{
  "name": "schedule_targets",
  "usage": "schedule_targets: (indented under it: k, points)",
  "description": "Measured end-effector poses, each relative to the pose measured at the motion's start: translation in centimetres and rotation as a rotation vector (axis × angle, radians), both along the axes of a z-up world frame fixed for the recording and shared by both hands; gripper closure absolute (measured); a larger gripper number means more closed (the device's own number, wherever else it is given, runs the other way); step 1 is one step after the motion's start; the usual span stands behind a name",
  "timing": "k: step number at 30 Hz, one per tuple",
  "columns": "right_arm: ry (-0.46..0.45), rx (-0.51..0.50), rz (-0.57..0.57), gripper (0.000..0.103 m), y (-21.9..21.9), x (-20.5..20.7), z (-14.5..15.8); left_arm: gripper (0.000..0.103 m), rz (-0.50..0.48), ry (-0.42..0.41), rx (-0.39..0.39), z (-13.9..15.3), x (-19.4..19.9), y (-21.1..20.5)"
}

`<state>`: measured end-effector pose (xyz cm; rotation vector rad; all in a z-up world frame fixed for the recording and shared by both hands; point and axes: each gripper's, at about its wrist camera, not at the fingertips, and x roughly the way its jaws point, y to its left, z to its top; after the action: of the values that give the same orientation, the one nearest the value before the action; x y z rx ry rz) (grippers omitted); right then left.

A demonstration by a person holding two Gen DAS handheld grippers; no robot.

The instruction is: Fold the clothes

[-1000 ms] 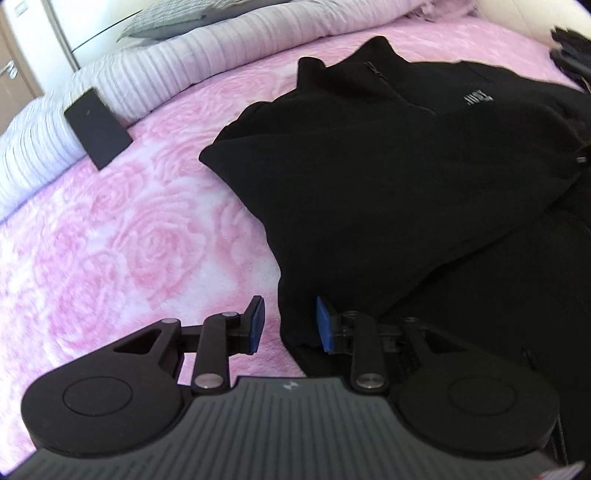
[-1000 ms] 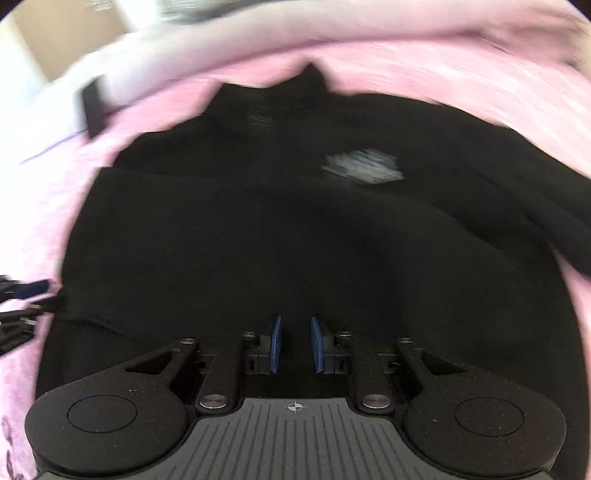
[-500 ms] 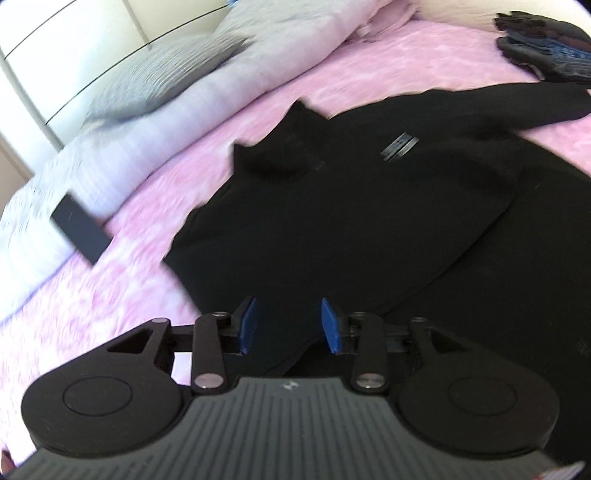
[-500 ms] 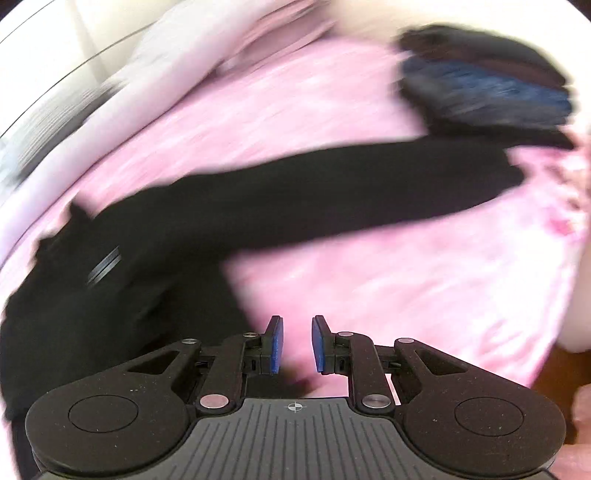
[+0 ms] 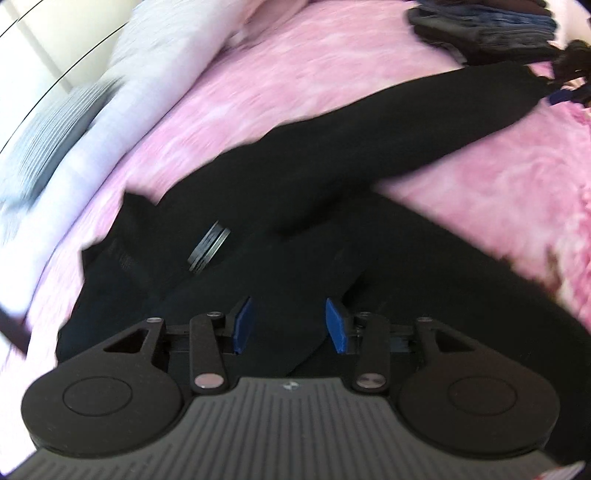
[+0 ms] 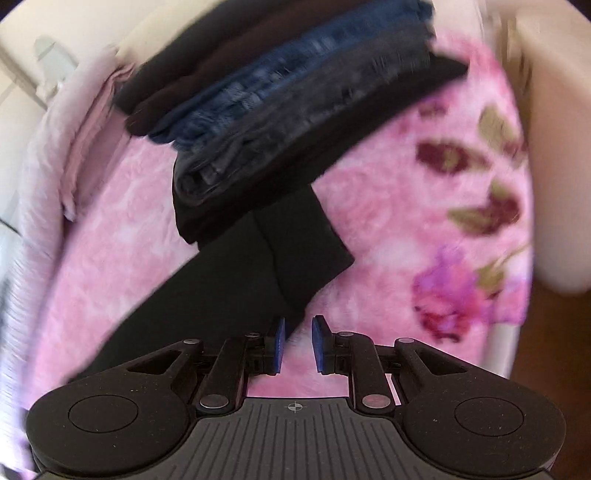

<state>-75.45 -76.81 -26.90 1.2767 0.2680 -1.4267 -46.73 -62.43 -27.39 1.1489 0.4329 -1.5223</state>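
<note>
A black zip-neck top (image 5: 280, 236) lies spread on the pink floral bedspread (image 5: 480, 192), one sleeve stretched out to the upper right. My left gripper (image 5: 290, 325) hovers open over the top's body, nothing between its blue pads. In the right wrist view the sleeve's cuff end (image 6: 295, 251) lies just ahead of my right gripper (image 6: 297, 345), which is open with a narrow gap and empty. The right gripper also shows at the sleeve's end (image 5: 565, 94) in the left wrist view.
A stack of folded dark and blue clothes (image 6: 288, 99) sits on the bed just beyond the cuff, the same stack (image 5: 487, 22) at the left wrist view's top right. Pale striped pillows (image 5: 74, 122) line the bed's far left side. The bed's edge (image 6: 506, 339) is at right.
Both grippers have swung right across the bed. The right one left the top's body and followed the sleeve out to its cuff. The left one's jaws have widened.
</note>
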Motion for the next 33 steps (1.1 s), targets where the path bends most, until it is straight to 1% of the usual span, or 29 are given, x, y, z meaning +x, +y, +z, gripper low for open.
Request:
schedule_targets:
  k: [3,7,8,9,12,16,17,18,20,24,28,29,30,31,32,33]
  points:
    - [-0.054,0.012,-0.032,0.083,-0.3,-1.1,-1.2,0.065,-0.043,-0.018,-0.009,0.6,-1.9,-2.2]
    - [-0.114,0.0,-0.066,0.083,-0.6,-1.8,-2.2,0.065,-0.053,-0.049,-0.019,1.0,-3.0,-4.0]
    - [-0.113,0.0,-0.058,0.084,-0.7,-1.7,-2.2,0.065,-0.049,-0.054,-0.018,1.1,-3.0,-4.2]
    - [-0.109,-0.001,-0.04,0.09,-0.8,-1.6,-2.2,0.065,-0.046,-0.062,-0.014,1.1,-3.1,-4.4]
    - [-0.136,-0.001,-0.034,0.093,-0.7,-1.9,-2.5,0.065,-0.044,-0.081,0.001,1.4,-3.1,-4.5]
    - [-0.152,-0.011,-0.026,0.093,-0.1,-2.6,-2.2,0.065,-0.058,-0.09,0.013,1.5,-3.5,-4.5]
    - [-0.165,-0.012,-0.033,0.081,0.1,-2.8,-2.2,0.065,-0.064,-0.089,0.012,1.5,-3.7,-4.5]
    - [-0.179,-0.011,-0.044,0.057,0.2,-2.9,-2.3,0.065,-0.07,-0.089,0.01,1.5,-3.8,-4.6]
    - [-0.232,-0.032,-0.061,0.03,0.4,-3.4,-2.5,0.065,-0.079,-0.089,0.008,1.4,-4.0,-4.6]
    - [-0.259,-0.037,-0.087,0.03,-0.4,-3.7,-2.8,0.065,-0.083,-0.086,0.005,1.3,-4.3,-4.7]
    - [-0.281,-0.048,-0.113,0.031,-1.1,-4.0,-3.0,0.065,-0.067,-0.084,-0.002,1.4,-3.6,-4.0]
    - [-0.284,-0.05,-0.12,0.04,-1.2,-4.0,-3.1,0.065,-0.056,-0.083,-0.005,1.5,-3.1,-3.6]
    - [-0.275,-0.048,-0.121,0.083,-1.4,-4.0,-3.1,0.065,-0.043,-0.082,-0.008,1.6,-2.7,-3.2]
    - [-0.251,-0.041,-0.114,0.093,-1.7,-3.8,-3.0,0.065,-0.028,-0.081,-0.011,1.6,-2.2,-2.8]
    - [-0.208,-0.055,-0.079,0.095,-1.9,-2.7,-2.2,0.065,-0.013,-0.079,-0.014,1.7,-1.7,-2.3]
    - [-0.146,-0.091,-0.014,0.095,-2.0,-0.6,-0.7,0.065,0.006,-0.077,-0.019,1.8,-1.0,-1.7]
